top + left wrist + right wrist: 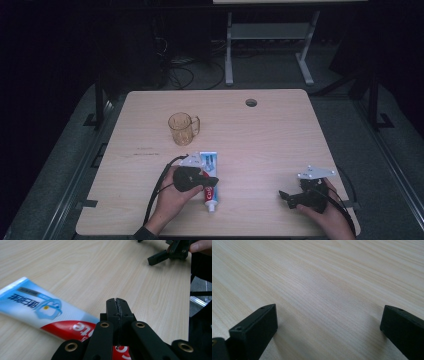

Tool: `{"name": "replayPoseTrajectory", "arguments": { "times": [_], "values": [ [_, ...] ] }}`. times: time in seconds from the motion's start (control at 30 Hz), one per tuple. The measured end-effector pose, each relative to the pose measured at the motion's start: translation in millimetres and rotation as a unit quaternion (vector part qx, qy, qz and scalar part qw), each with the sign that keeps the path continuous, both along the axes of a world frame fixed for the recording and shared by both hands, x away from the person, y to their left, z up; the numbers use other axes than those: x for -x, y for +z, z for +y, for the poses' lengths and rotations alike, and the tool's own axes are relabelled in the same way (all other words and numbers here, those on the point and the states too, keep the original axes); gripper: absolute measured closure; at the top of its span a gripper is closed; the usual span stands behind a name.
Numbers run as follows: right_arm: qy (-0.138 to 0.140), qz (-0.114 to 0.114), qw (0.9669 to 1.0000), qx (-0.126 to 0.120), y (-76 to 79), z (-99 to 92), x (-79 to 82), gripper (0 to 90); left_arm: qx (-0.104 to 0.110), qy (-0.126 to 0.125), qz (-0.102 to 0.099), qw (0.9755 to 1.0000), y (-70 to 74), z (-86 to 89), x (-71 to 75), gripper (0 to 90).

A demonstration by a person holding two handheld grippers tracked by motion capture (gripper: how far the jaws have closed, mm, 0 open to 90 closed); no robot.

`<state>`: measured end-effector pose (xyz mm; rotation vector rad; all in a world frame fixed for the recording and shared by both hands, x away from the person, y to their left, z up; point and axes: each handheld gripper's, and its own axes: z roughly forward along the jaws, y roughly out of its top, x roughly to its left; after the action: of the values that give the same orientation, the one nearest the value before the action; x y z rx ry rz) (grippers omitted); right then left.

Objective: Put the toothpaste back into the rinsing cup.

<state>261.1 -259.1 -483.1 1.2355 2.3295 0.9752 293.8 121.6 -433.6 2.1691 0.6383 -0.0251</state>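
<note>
Left gripper [116, 301]: the two black jaws are pressed together, flat faces meeting along a thin seam, with nothing between them. They are matte, blocky plastic, carried on black links with brass-coloured pivot rings. In the high view this gripper [212, 180] sits over the lower half of the toothpaste tube [209, 175], tips pointing toward the person's right; whether it touches the tube cannot be told.

Toothpaste tube [45, 312]: a soft, glossy, flattened tube, lying flat on the counter. It is white and light blue along the body with a red band toward the cap end. Its long axis runs front to back across the counter: the wide, crimped end points away from the person, the small white cap points toward the near edge. It lies in the near half of the counter, left of centre.

Right gripper [329, 322]: the jaws stand wide apart, square-ended black blocks just above bare wood, holding nothing. In the high view this gripper [286, 196] is near the front right corner, well apart from the tube, tips pointing left.

Counter [280, 135]: pale wood-grain laminate, smooth and matte, rectangular with rounded corners and a round cable hole near the far edge.

Mug [182, 128]: clear amber plastic or glass, cylindrical, upright, handle to the right, standing beyond the tube.
</note>
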Motion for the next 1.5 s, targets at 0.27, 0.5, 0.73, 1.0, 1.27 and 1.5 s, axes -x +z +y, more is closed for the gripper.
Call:
{"name": "replayPoseTrajectory", "arguments": {
  "times": [0.27, 0.5, 0.73, 1.0, 1.27, 1.5],
  "values": [
    [0.001, 0.0, 1.0, 0.0, 0.0, 0.0, 0.0, 0.5, -0.02, -0.018, 0.01, 0.9996, -11.7, -19.1, 2.5, 90.0],
    [0.002, 0.0, 1.0, 0.0, 0.0, 0.1, 0.1, 0.5, -0.045, -0.02, 0.015, 0.9987, -22.1, -26.8, 3.8, 90.0],
    [0.003, 0.0, 1.0, 0.0, 0.0, 0.2, 0.2, 0.5, -0.045, -0.018, 0.015, 0.9987, -22.2, -23.4, 4.6, 90.0],
    [0.003, 0.0, 1.0, 0.0, 0.0, 0.3, 0.2, 0.5, -0.053, -0.013, 0.014, 0.9984, -22.1, -16.0, 5.9, 90.0],
    [0.002, 0.001, 1.0, 0.0, 0.0, 0.3, 0.3, 0.5, -0.059, -0.006, 0.015, 0.9982, -22.2, -5.1, 9.0, 90.0],
    [0.002, 0.001, 1.0, 0.0, 0.1, 0.3, 0.5, 0.5, -0.065, 0.003, 0.011, 0.9978, -20.9, 4.6, 11.4, 90.0]
  ]
}}
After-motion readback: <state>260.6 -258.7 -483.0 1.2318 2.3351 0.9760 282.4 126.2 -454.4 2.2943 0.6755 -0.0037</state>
